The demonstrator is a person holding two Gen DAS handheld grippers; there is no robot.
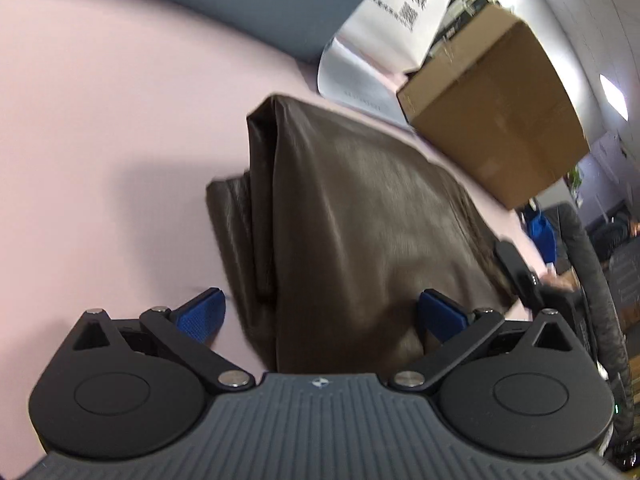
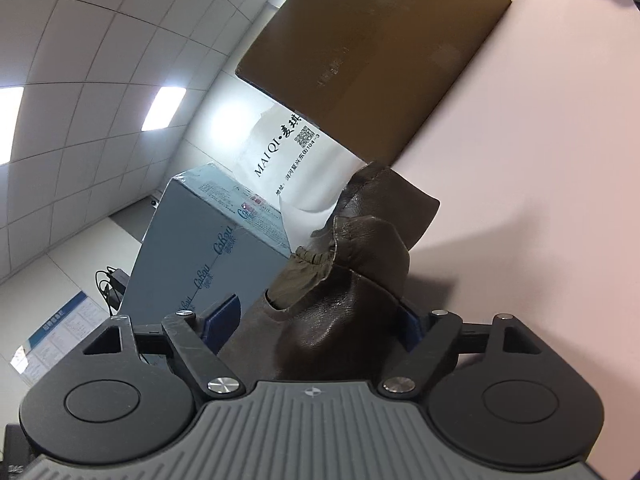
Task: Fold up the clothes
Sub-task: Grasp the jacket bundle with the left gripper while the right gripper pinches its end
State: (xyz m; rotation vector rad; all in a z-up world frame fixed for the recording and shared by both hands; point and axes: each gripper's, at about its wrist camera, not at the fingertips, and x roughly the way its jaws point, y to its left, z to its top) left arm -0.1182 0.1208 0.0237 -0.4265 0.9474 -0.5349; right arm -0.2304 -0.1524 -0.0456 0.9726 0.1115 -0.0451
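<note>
The left gripper (image 1: 322,316) stands with its jaws spread wide, one blue pad (image 1: 202,314) out over bare pink surface (image 1: 100,140), the other pad (image 1: 442,316) at the garment's near right edge. Neither presses on anything.

Between them lies the garment (image 1: 352,220), dark brown and shiny like leather, folded into a long bundle. In the left wrist view its long axis runs from the gripper away and a little to the left, ending in a blunt folded corner that points toward the grey box (image 1: 240,4) at the back. A second layer sticks out along its left side. The near end fills most of the gap between the jaws, closer to the right pad.

Past it to the right are a white bag (image 1: 400,12) and a cardboard box (image 1: 500,120).

The right gripper (image 2: 316,320) is tipped on its side, so the surface runs up the right of its view. Its jaws are also apart, fairly wide, with the garment bunched between them; brown folds and an olive gathered cuff (image 2: 304,276) rise out of the gap. The leather crowds the right pad, which is mostly hidden; the left pad (image 2: 222,320) seems clear of it, so the cloth sits loose rather than clamped.
</note>
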